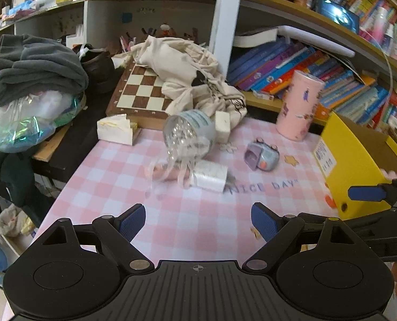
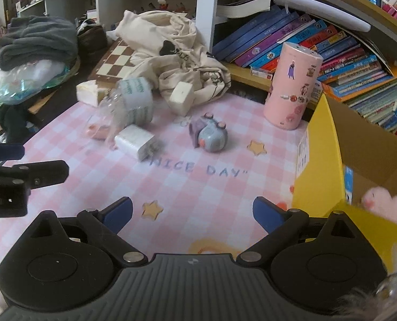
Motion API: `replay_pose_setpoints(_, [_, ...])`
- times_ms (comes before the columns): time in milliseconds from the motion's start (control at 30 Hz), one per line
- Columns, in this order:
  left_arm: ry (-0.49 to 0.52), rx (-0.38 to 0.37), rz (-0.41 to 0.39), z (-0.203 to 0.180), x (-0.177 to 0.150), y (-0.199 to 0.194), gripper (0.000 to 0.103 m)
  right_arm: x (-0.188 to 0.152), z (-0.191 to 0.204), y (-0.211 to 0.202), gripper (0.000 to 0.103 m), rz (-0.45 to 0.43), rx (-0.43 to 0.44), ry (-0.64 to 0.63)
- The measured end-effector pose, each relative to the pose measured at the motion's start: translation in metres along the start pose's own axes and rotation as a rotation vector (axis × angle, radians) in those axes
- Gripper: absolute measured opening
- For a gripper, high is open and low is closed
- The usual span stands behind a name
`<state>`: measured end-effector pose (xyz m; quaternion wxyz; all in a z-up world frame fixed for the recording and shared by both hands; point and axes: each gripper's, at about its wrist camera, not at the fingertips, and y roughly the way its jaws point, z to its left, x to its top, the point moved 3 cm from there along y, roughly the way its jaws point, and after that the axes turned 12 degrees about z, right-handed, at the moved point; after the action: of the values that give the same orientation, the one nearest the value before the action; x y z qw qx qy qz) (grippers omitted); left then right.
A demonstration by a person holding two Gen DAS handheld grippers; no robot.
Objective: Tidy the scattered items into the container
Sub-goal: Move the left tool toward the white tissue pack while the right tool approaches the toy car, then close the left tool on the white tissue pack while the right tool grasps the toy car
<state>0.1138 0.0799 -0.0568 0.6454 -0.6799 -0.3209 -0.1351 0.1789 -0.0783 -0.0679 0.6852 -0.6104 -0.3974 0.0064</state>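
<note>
On the pink checked mat lie a clear plastic bottle (image 1: pixel 189 133) on its side, a white charger block (image 1: pixel 210 178), a purple-grey toy (image 1: pixel 261 156) and a white foam block (image 1: pixel 222 128). They also show in the right wrist view: bottle (image 2: pixel 134 101), charger (image 2: pixel 135 141), toy (image 2: pixel 209 135), block (image 2: pixel 181 97). A yellow cardboard box (image 1: pixel 359 165) stands at the right, with a pink plush (image 2: pixel 385 206) inside. My left gripper (image 1: pixel 198 220) is open and empty above the mat's near side. My right gripper (image 2: pixel 193 214) is open and empty beside the box (image 2: pixel 321 160).
A pink cylinder (image 2: pixel 292 85) stands at the back right before shelved books. A cream cloth bag (image 1: pixel 195 80) lies over a chessboard (image 1: pixel 139 91). Grey clothing (image 1: pixel 35 67) and plastic bags pile up at the left. A torn white box (image 1: pixel 115 129) sits at the mat's back left corner.
</note>
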Motion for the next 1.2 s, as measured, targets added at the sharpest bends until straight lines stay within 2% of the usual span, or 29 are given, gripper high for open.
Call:
replay_pose_setpoints(267, [-0.018, 0.019, -0.017, 0.001, 0.031, 0.032, 0.086, 0.042, -0.01, 0.035, 0.097, -0.012, 0.0, -0.009])
replay_pose_setpoints(367, [-0.011, 0.017, -0.002, -0.002, 0.039, 0.045, 0.075, 0.055, -0.013, 0.049, 0.096, -0.011, 0.001, -0.012])
replay_pose_setpoints(400, [-0.005, 0.01, 0.002, -0.003, 0.041, 0.049, 0.068, 0.058, -0.015, 0.053, 0.096, -0.011, -0.001, -0.011])
replay_pose_setpoints(433, [0.003, 0.002, 0.009, -0.006, 0.042, 0.053, 0.06, 0.063, -0.016, 0.058, 0.093, -0.01, -0.004, -0.011])
replay_pose_setpoints(533, [0.027, -0.016, 0.04, -0.012, 0.041, 0.066, 0.049, 0.072, -0.021, 0.073, 0.085, 0.004, -0.02, -0.007])
replay_pose_setpoints(633, [0.05, -0.023, 0.066, -0.018, 0.04, 0.079, 0.049, 0.081, -0.027, 0.084, 0.083, 0.014, -0.008, 0.017])
replay_pose_setpoints(933, [0.101, 0.027, 0.098, -0.027, 0.046, 0.112, 0.049, 0.093, -0.031, 0.11, 0.082, 0.035, -0.002, 0.034])
replay_pose_setpoints(1200, [0.16, 0.061, 0.071, -0.032, 0.05, 0.122, 0.052, 0.1, -0.03, 0.131, 0.076, 0.054, -0.014, 0.025])
